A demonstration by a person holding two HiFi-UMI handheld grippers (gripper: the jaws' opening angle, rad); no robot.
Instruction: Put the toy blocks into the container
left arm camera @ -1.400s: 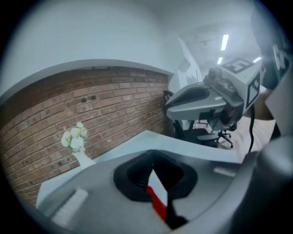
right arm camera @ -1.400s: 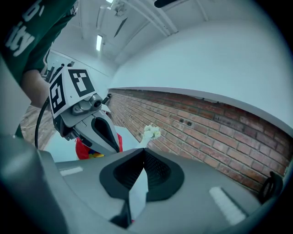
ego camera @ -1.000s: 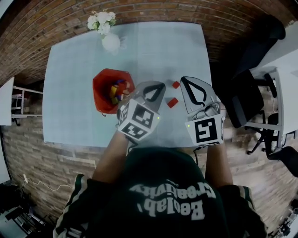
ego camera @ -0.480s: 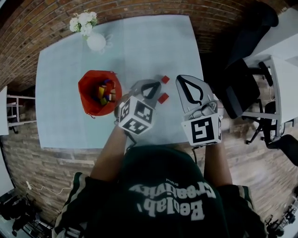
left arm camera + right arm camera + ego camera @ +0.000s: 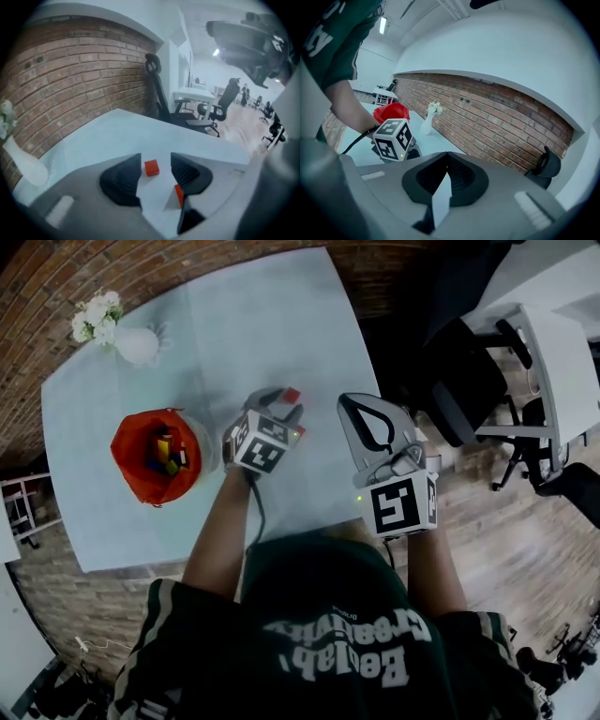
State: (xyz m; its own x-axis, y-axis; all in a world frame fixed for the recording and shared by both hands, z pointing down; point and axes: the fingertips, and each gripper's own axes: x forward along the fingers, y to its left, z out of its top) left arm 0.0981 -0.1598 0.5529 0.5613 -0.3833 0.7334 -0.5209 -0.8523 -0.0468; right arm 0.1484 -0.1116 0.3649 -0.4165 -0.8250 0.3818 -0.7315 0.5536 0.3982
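L hand-held gripper (image 5: 156,158) jaws opening around red block (image 5: 151,168) on table; R hand-held gripper (image 5: 447,157) closed, empty.

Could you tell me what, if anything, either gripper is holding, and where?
Nothing is held. The left gripper is opening its jaws, a red block loose between them; the right gripper is shut, empty.

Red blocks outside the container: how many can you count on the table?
2. One block lies on the table between the left gripper's opening jaws, untouched; the other block sits nearer, partly hidden by one jaw. Others may be hidden.
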